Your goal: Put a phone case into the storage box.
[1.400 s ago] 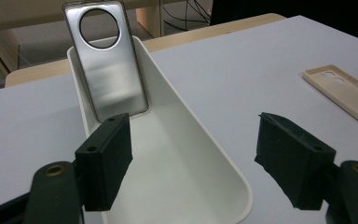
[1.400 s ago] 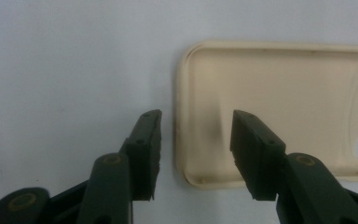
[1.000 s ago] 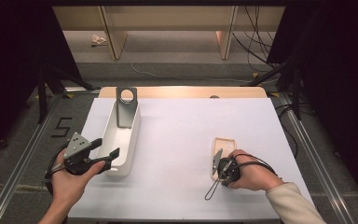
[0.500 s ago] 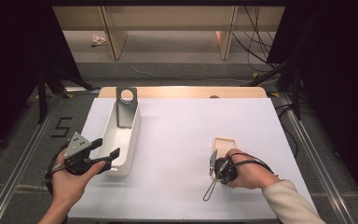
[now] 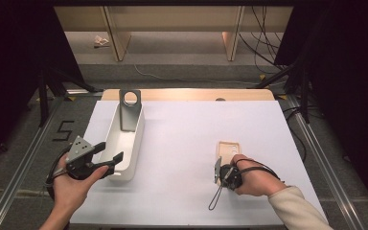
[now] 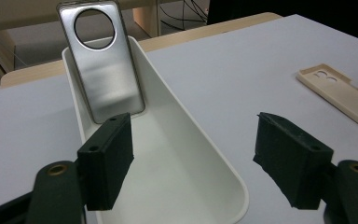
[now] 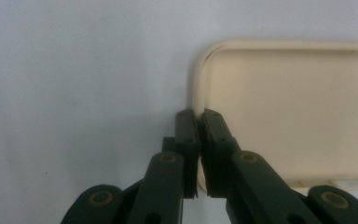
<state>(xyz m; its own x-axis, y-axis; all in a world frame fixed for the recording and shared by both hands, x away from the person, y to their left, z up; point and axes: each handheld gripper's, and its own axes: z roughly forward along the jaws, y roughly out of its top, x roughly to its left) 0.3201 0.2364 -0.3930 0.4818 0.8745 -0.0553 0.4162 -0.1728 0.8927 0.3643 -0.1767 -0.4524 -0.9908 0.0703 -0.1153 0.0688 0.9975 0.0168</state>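
My right gripper [image 5: 219, 168] has just pinched shut on the left rim of the cream phone case [image 5: 228, 151] lying flat near the tabletop's [image 5: 187, 139] right front; my left gripper [image 5: 111, 155] hangs wide over the white bin's [image 5: 136, 143] near end.

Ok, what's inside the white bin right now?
The white bin holds one silver phone case, leaning upright against its far end. The rest is bare; the left gripper's pad hides part of one wall.
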